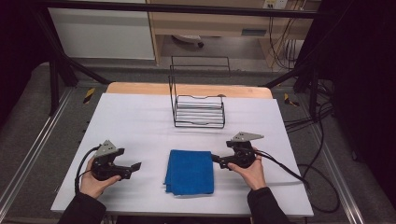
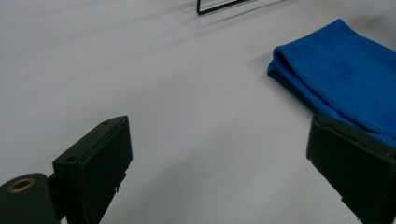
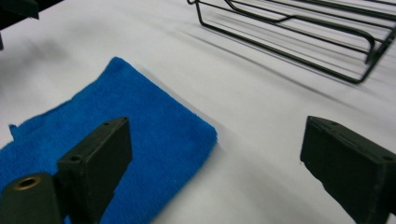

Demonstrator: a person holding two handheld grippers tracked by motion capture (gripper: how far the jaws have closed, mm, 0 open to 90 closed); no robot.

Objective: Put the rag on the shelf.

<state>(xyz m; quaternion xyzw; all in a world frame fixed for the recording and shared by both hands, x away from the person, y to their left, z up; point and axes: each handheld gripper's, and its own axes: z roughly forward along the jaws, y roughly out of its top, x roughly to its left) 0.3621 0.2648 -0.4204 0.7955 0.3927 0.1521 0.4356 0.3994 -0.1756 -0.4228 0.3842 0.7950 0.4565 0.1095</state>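
A folded blue cloth (image 1: 190,171) lies flat on the white table near its front edge, between the two hands. My right gripper (image 1: 217,161) hovers just off the cloth's right edge and points left at it; in the right gripper view (image 3: 215,163) its jaws stand wide apart with the cloth's corner (image 3: 140,135) below and nothing pinched. To the left of the cloth, my left gripper (image 1: 134,168) points right toward it. Its jaws (image 2: 219,168) are spread wide over bare table, with the cloth (image 2: 341,74) ahead on the right.
A black wire rack (image 1: 198,99) stands at the back middle of the table (image 1: 135,116), and its base wires (image 3: 299,32) cross the top of the right gripper view. Black cables (image 1: 280,168) trail from the right gripper across the table's right side.
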